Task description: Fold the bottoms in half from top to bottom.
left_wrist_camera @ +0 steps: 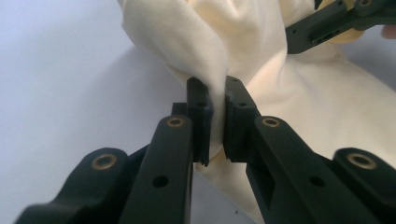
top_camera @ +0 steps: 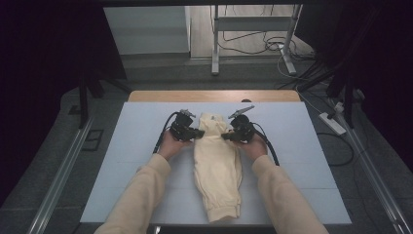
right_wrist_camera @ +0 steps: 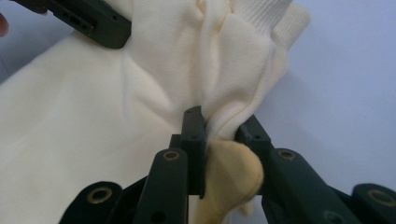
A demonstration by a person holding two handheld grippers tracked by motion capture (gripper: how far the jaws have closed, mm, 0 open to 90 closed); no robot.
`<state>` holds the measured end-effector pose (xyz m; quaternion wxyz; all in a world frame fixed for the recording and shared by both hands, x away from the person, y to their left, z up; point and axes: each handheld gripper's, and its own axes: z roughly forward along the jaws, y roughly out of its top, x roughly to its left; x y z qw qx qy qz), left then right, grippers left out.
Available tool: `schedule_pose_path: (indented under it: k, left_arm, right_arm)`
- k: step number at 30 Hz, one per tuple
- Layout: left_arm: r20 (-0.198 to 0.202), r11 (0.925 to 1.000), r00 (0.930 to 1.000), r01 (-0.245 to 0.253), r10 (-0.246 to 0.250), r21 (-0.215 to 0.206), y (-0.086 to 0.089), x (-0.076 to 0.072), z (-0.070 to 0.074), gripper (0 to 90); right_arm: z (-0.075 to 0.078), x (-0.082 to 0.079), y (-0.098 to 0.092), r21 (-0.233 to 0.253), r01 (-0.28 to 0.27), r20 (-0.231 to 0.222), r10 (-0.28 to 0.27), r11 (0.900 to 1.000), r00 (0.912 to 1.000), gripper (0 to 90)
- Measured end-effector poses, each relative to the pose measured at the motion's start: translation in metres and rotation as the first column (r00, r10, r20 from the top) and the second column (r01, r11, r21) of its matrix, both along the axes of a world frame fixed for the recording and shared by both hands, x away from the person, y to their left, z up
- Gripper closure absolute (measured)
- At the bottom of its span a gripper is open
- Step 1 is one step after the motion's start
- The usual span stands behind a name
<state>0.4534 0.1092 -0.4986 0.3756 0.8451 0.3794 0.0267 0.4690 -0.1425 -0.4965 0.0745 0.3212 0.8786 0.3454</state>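
Your left hand-held gripper (left_wrist_camera: 215, 123) is clamped on a fold of the cream garment (top_camera: 217, 165), cloth pinched between its jaws. Your right hand-held gripper (right_wrist_camera: 223, 140) grips a bunched edge just below the ribbed cuff (right_wrist_camera: 264, 14). Both grasp the garment's far end from opposite sides, facing each other. Behind them, the garment trails toward you across the white surface (top_camera: 136, 146).

Garment (left_wrist_camera: 299, 116) cut off at frame edges
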Motion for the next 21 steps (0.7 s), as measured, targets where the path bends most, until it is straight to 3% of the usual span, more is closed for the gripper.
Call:
schedule_pose_path:
  k: [11,21]
  left_arm:
    - [0.046,0.9992,0.9989,0.008,-0.006,-0.039,0.004,-0.003,0.016,82.1]
    - [0.086,0.9991,0.9962,0.017,-0.013,-0.039,0.0,-0.001,0.035,82.1]
  right_arm:
    - [0.019,-0.006,-0.003,0.012,-0.006,0.058,0.005,1.0,0.9983,75.5]
    - [0.038,-0.007,-0.009,0.027,-0.002,0.103,0.0,1.0,0.9947,75.4]
